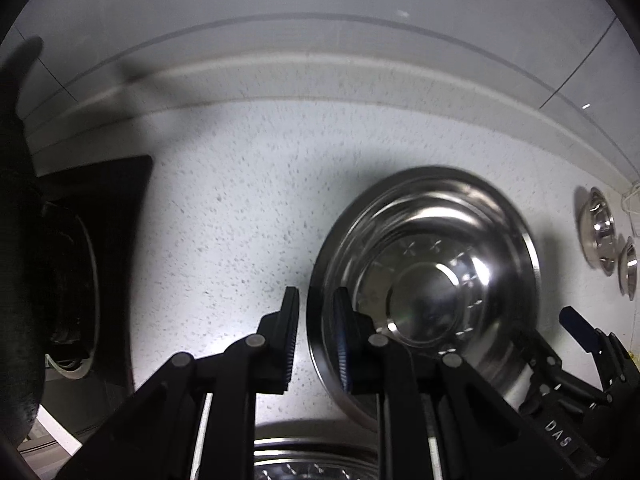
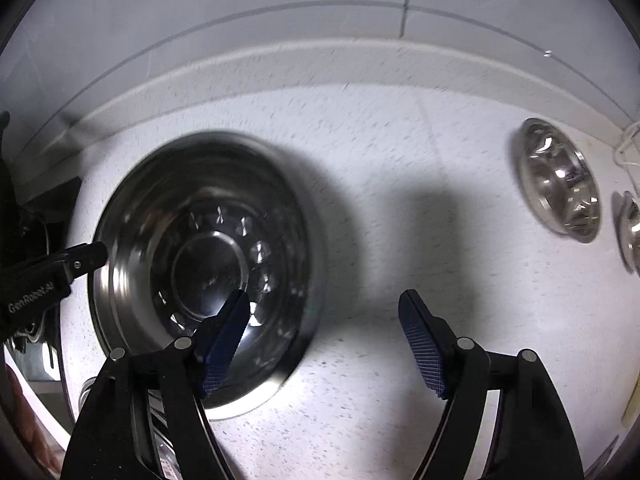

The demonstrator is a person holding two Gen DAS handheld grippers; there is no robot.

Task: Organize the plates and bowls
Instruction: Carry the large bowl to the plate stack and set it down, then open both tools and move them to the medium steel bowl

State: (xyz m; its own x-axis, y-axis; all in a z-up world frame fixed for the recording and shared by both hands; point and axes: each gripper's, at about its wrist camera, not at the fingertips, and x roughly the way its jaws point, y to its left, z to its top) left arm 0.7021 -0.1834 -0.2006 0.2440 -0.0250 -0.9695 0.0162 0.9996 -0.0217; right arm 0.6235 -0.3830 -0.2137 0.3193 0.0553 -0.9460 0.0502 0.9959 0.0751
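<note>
Speckled countertop (image 2: 400, 208) holds large steel bowl (image 2: 208, 264), two small bowls (image 2: 560, 180) apart

A white speckled countertop (image 2: 380, 400) is carrying everything here, running back to a raised lip of the same material below a pale tiled wall (image 2: 240, 8). A large stainless steel bowl (image 2: 208, 264) is sitting on it upright, its embossed inside facing up and its shadow falling across the stone. Well apart from it, toward the right edge, two small steel bowls (image 2: 560, 180) are resting just beside each other. At the near edge, another embossed steel dish (image 1: 316, 460) is showing only in part. At the left, a dark cooktop (image 1: 100, 240) is bordering the counter.
</note>
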